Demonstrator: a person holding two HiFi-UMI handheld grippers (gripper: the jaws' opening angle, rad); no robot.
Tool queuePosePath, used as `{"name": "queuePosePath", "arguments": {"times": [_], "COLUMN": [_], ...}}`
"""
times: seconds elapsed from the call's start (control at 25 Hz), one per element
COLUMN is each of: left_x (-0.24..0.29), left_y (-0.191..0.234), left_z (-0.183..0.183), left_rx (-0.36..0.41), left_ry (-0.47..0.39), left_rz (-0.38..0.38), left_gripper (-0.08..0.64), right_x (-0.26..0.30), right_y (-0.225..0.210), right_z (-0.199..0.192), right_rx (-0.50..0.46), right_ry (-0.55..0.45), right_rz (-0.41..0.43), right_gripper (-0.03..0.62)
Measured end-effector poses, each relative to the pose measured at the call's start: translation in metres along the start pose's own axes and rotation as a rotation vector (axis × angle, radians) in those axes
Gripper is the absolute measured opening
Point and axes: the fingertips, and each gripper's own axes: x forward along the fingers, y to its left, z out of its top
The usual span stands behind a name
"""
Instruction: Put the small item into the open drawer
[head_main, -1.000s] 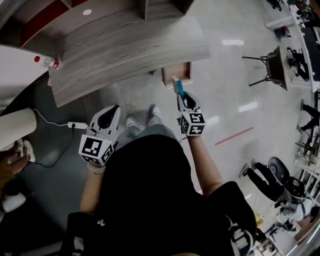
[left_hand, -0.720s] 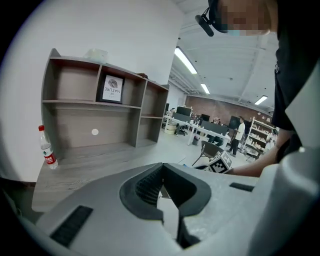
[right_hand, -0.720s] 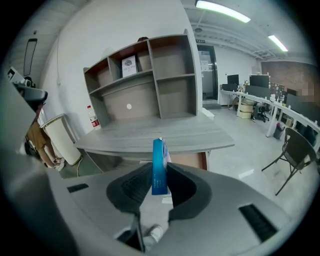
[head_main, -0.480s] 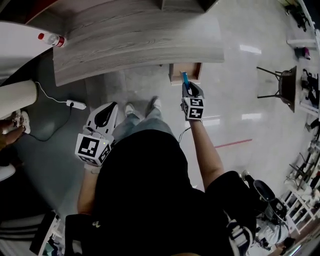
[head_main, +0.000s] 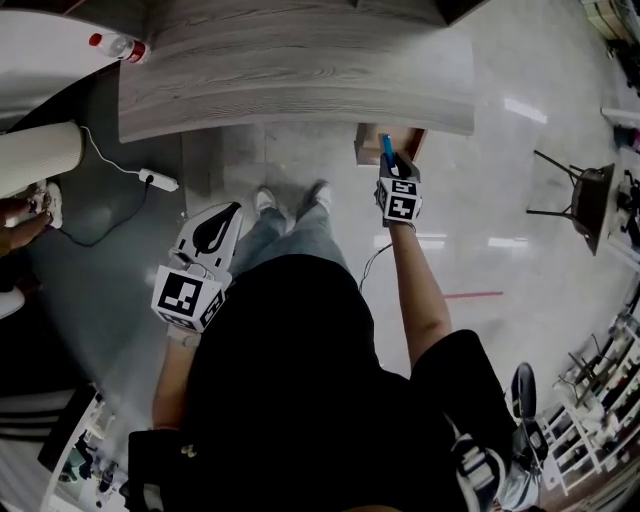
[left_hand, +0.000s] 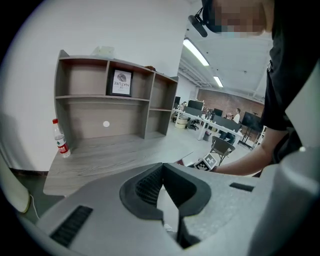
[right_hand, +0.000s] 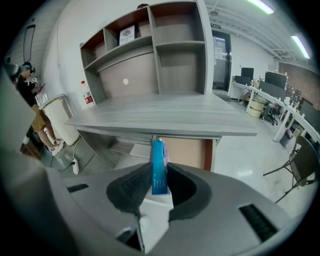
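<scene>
Right gripper (right_hand: 160, 176) pinches the small blue-and-white flat box (right_hand: 158, 162) upright, just short of the open brown wooden drawer (right_hand: 186, 153) under the grey wooden desk's (right_hand: 165, 117) front edge, so I'd carry it over the cavity, lower, then release.

I'm looking at an open-plan office — a grey wood desk (right_hand: 165, 117) with a shelf unit (left_hand: 110, 100), rows of monitor-topped workstations (left_hand: 220, 122), chairs (left_hand: 221, 147) and ceiling strip lights (left_hand: 196, 52).

Head view overhead, both gripper views face shared desk (right_hand: 165, 117)
</scene>
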Motion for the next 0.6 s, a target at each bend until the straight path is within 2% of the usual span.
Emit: {"name": "queuePosePath", "arguments": {"times": [0.24, 0.6], "left_x": [-0.005, -0.009], "left_y": [0.005, 0.005], "left_z": [-0.007, -0.012], "left_rx": [-0.016, -0.019], "left_ry": [0.013, 0.023], "left_rz": [0.025, 0.026], "left_gripper": [0.002, 0.002], "right_x": [0.023, 0.045], "right_y": [-0.004, 0.005], "right_z": [-0.013, -0.007], "right_rx": [-0.035, -0.095], "right_ry": [0.054, 0.064], "right_rz": [-0.014, -0.013], "right_gripper": [0.101, 0.104]}}
